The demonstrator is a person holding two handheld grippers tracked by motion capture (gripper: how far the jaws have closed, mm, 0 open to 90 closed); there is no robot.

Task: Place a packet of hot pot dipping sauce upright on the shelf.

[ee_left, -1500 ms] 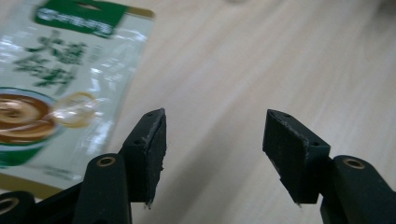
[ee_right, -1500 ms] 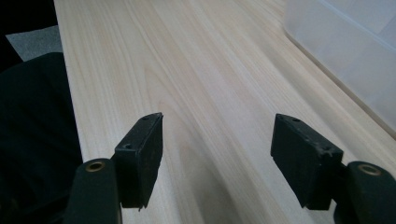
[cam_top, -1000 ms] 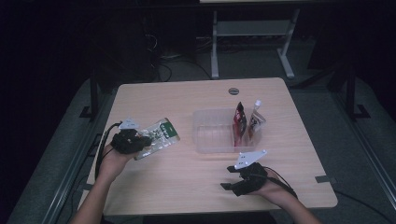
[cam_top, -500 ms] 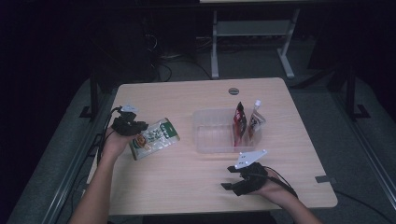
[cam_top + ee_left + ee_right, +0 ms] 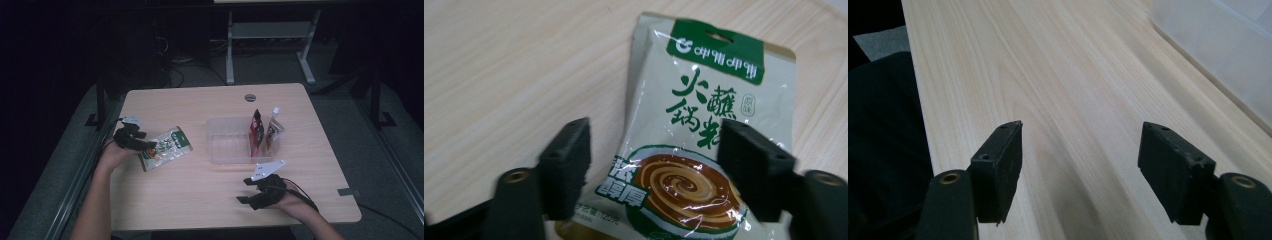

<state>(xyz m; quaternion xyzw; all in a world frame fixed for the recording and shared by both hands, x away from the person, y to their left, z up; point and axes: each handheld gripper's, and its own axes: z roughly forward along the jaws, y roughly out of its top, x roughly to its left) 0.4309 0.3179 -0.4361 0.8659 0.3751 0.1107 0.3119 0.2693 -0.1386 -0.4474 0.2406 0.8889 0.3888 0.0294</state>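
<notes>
1. We find the left gripper at the left edge of the table, well left of the clear tray.
2. Its jaws have just been opening and stand wide; the packet lies between them, neither pad pressing on it.
3. We see the packet, green and white, lying flat on the table, left of the tray and apart from it.
4. Two pouches stand upright in the tray's right end.
5. The right gripper sits near the table's front edge, below the tray, jaws apart over bare wood, holding nothing.
</notes>
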